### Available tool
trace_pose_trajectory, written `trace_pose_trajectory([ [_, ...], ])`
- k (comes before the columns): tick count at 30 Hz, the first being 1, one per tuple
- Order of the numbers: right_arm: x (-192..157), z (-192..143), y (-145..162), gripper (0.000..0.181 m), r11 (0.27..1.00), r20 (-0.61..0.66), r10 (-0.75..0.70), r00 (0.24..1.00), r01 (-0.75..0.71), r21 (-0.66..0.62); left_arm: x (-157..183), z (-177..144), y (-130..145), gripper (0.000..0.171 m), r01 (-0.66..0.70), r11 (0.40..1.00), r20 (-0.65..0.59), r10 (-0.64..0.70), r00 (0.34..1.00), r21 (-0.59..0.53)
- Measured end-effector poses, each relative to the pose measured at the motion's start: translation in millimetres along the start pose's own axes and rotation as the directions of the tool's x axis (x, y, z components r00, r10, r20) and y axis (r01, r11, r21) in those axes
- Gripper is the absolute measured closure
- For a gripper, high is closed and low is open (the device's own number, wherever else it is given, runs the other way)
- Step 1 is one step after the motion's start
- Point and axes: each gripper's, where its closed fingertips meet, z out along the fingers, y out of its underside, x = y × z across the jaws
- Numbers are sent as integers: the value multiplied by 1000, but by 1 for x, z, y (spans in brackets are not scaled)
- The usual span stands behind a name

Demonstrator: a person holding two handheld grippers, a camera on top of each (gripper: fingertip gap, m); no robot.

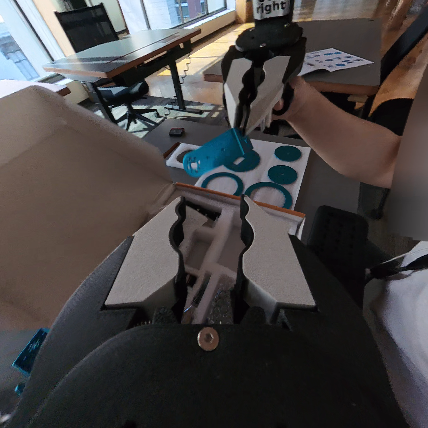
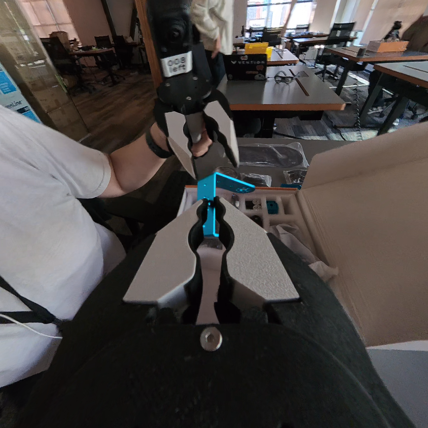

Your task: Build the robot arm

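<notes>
Right gripper [image 2: 209, 203]: jaws nearly closed, pinching the lower flange of a blue angle bracket [image 2: 214, 196] at the fingertips; in the left wrist view it [image 1: 243, 132] hangs at 12 o'clock with the bracket [image 1: 215, 155] dangling from its tips.
Bracket: bright blue, L-shaped, with small holes; one leg stands upright between the fingers, the other reaches out toward 2 o'clock and ends in a rounded tip. It is held in the air above the box and the foam tray.
Left gripper [image 1: 212, 203]: jaws open wide with nothing between them, poised over the foam compartments of the box; in the right wrist view it [image 2: 215, 171] sits at 12 o'clock, just beyond the bracket, apart from it.
Cardboard box [image 2: 361, 208]: open, flap raised at 3 o'clock; its white foam insert [image 2: 287, 217] holds small parts in separate pockets, one of them a blue block [image 2: 271, 206]; the others are too small to tell.
Foam tray [image 1: 298, 176]: white, lying beyond the box; in its cut-outs rest two blue rings [image 1: 222, 183] and two blue discs [image 1: 288, 154].
Table beyond the box: clear bags [image 2: 273, 154] with dark parts inside.
</notes>
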Motion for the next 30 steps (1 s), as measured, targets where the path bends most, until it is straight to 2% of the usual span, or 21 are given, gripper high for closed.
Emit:
trace_pose_trajectory([
  [3,19,15,-7,181,997,-50,75,996,-75,10,-29,-45,24,138,6,999,150,-11,989,38],
  [4,19,26,-1,181,995,-32,99,995,-99,-12,-36,-57,33,144,7,998,190,-19,982,61],
  [5,21,40,16,181,993,-14,96,995,-97,-73,-43,-66,42,144,22,996,223,-42,974,91],
  [8,31,82,82,181,947,-10,236,972,-232,-224,-45,-74,74,149,108,983,168,-132,977,148],
  [11,32,102,107,181,935,-65,206,976,-216,-282,-43,-77,94,150,126,981,119,-144,982,151],
  [14,30,114,100,181,921,-40,265,963,-265,-287,-32,-69,100,150,63,992,70,-71,995,111],
  [17,18,132,91,181,911,5,246,969,-229,-343,-12,-51,102,144,-7,999,17,6,1000,42],
  [20,-1,159,96,181,897,24,178,984,-152,-416,-8,-48,117,148,-168,984,108,173,979,-56],
  [22,-10,178,102,181,887,26,100,995,-77,-455,-11,-57,128,145,-214,971,190,230,954,-103],
  [24,-10,200,97,181,884,18,14,1000,-4,-467,-15,-81,138,142,-158,984,256,175,951,-86],
  [27,9,240,70,181,899,-4,-54,999,47,-435,-15,-133,151,145,39,996,287,-59,956,76],
  [30,51,291,54,181,881,-74,-17,997,-20,-473,-24,-183,170,145,154,967,344,-217,914,203],
])
